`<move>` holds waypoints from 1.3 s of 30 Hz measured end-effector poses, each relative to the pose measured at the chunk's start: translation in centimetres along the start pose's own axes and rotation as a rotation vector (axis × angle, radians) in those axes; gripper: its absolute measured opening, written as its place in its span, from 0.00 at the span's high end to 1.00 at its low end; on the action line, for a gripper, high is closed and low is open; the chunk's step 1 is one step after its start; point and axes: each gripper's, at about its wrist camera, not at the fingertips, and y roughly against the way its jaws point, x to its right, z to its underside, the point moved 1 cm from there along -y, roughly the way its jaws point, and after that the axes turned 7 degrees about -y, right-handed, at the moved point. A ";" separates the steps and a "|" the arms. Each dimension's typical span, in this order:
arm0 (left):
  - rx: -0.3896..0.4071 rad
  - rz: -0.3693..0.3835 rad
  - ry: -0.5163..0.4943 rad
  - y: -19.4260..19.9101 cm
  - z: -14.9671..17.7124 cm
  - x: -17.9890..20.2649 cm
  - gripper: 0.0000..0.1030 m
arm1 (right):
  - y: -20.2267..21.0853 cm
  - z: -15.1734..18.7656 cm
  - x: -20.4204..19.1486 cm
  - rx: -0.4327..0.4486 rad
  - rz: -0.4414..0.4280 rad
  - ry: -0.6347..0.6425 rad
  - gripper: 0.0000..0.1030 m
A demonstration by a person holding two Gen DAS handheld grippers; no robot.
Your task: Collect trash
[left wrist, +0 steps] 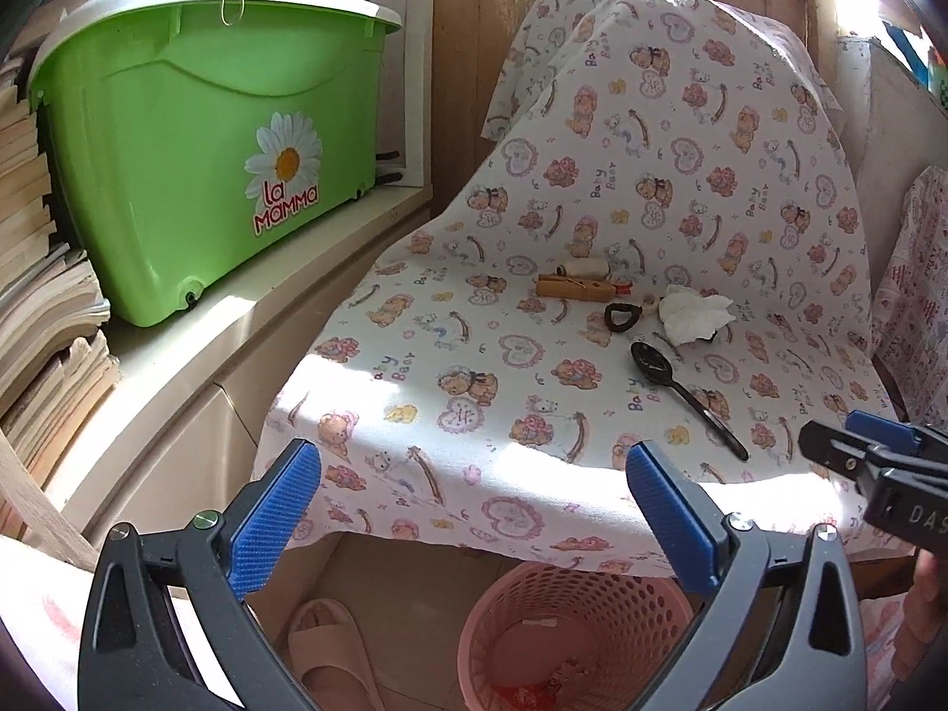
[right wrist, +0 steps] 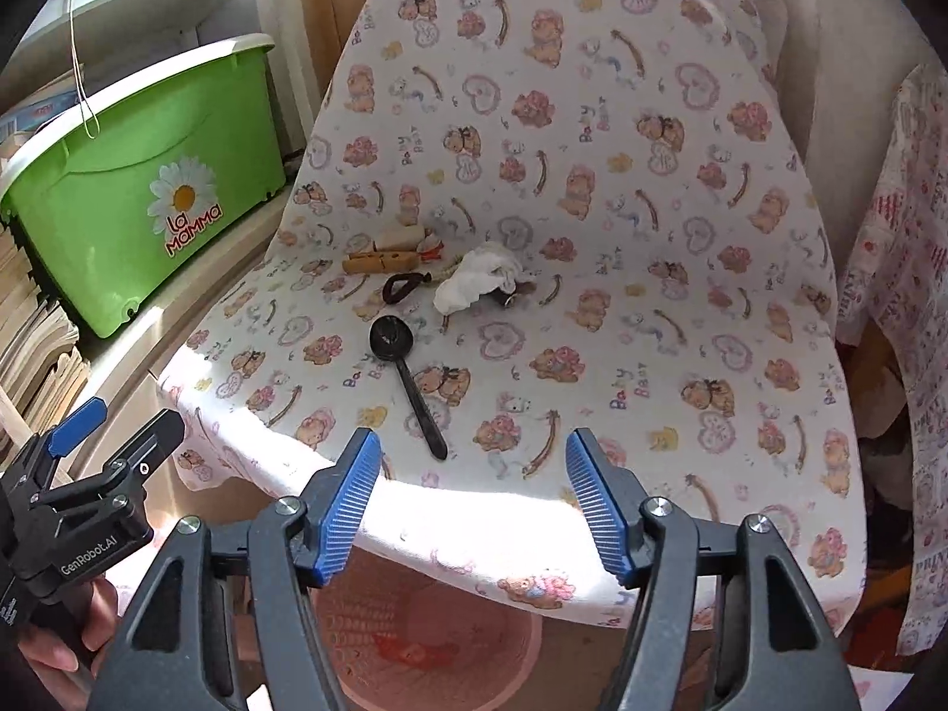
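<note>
A crumpled white tissue [left wrist: 694, 313] [right wrist: 477, 283] lies on the bear-print cloth over a chair seat [left wrist: 474, 367] [right wrist: 592, 355]. Beside it lie a black spoon [left wrist: 681, 391] [right wrist: 409, 370], a wooden clothespin [left wrist: 573, 287] [right wrist: 379, 262], a thread spool [left wrist: 586, 266] and a dark ring [left wrist: 622, 315] [right wrist: 402, 285]. A pink perforated basket [left wrist: 569, 634] [right wrist: 432, 640] stands on the floor under the seat's front edge. My left gripper [left wrist: 474, 515] is open and empty before the seat edge. My right gripper [right wrist: 474, 503] is open and empty, also at the front edge; it shows in the left wrist view [left wrist: 853, 444].
A green lidded box [left wrist: 195, 154] [right wrist: 142, 189] stands on a white shelf at the left, next to stacked books [left wrist: 35, 308]. A slipper [left wrist: 332, 652] lies on the floor by the basket. Another printed cloth [right wrist: 900, 296] hangs at the right.
</note>
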 end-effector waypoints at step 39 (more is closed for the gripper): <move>-0.065 0.031 0.043 -2.3 0.3 -1.0 0.01 | -2.7 0.4 -2.2 0.157 0.088 0.066 0.92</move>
